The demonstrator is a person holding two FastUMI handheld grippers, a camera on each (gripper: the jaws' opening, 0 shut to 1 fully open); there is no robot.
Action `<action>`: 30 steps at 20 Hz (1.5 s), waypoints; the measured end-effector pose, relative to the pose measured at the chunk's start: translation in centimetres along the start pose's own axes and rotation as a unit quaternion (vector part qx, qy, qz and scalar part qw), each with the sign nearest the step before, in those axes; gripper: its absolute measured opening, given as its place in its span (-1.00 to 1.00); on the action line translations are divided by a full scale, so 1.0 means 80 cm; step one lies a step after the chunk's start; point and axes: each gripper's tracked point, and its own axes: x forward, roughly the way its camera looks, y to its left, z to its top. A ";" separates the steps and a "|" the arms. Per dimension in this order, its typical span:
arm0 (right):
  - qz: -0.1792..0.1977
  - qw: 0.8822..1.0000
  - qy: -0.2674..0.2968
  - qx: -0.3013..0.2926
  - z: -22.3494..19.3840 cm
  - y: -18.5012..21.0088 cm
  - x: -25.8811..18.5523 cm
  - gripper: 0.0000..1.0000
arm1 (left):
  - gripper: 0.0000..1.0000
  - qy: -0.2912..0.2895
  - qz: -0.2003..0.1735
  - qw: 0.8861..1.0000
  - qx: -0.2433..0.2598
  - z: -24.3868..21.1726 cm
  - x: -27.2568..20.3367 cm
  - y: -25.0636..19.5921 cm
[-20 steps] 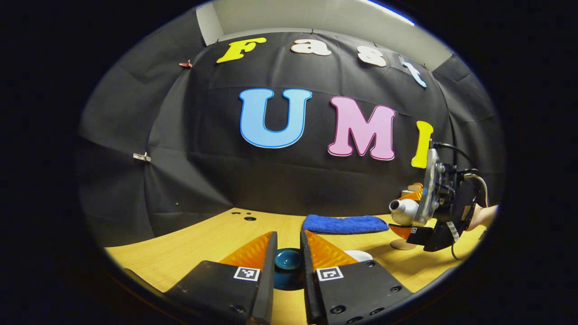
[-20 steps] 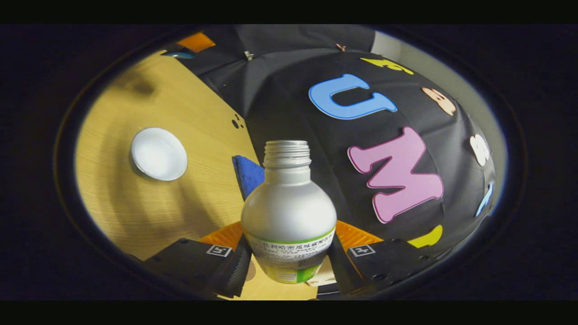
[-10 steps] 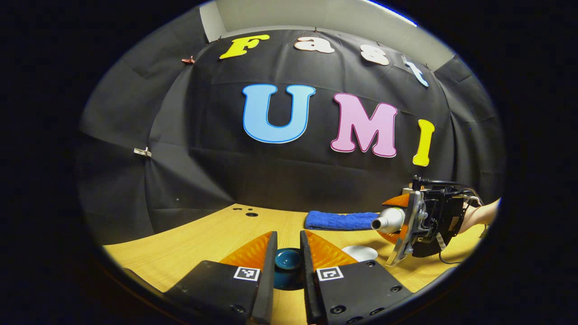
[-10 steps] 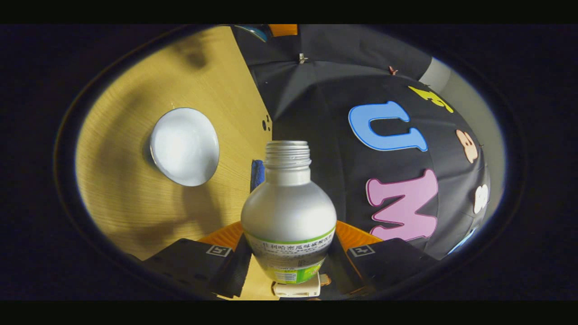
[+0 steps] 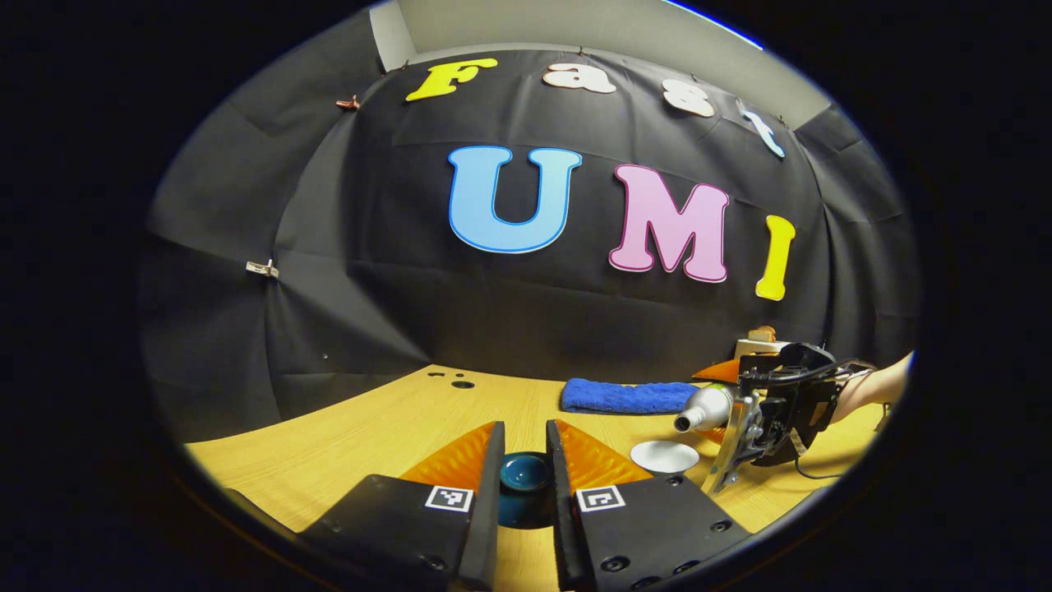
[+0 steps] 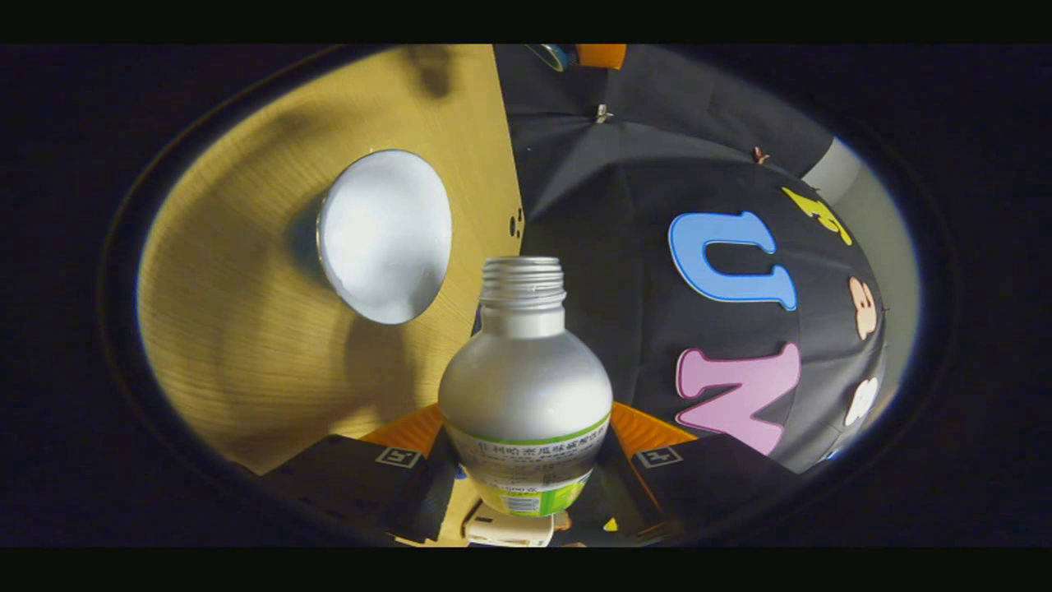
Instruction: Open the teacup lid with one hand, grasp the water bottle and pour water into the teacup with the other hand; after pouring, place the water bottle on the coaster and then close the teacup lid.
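In the left gripper view, your left tool (image 5: 524,460) clamps the dark blue teacup lid (image 5: 524,475), its lower part hidden between the fingers. To the right, the tilted water bottle (image 5: 703,409) hangs over the white teacup (image 5: 664,456) on the tabletop (image 5: 370,427).

In the right gripper view, your right tool (image 6: 526,469) grips the bottle; its base is cut off.

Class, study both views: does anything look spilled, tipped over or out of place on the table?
Nothing stands out. The bottle is tilted, but only because the right claw grips it with its open mouth aimed toward the white cup. The left claw holds the blue lid. No water shows on the table.
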 end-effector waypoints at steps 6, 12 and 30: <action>-0.003 0.999 -0.011 -0.051 0.001 0.001 0.005 0.57 | -0.38 0.004 -0.003 1.000 -0.002 -0.003 0.001 -0.001; -0.011 0.995 -0.022 -0.100 0.006 -0.005 0.007 0.58 | -0.37 0.008 -0.005 1.000 -0.001 -0.005 0.000 -0.001; -0.043 0.981 -0.046 -0.186 0.022 -0.036 0.012 0.57 | -0.37 0.011 0.000 1.000 0.003 -0.007 -0.008 0.007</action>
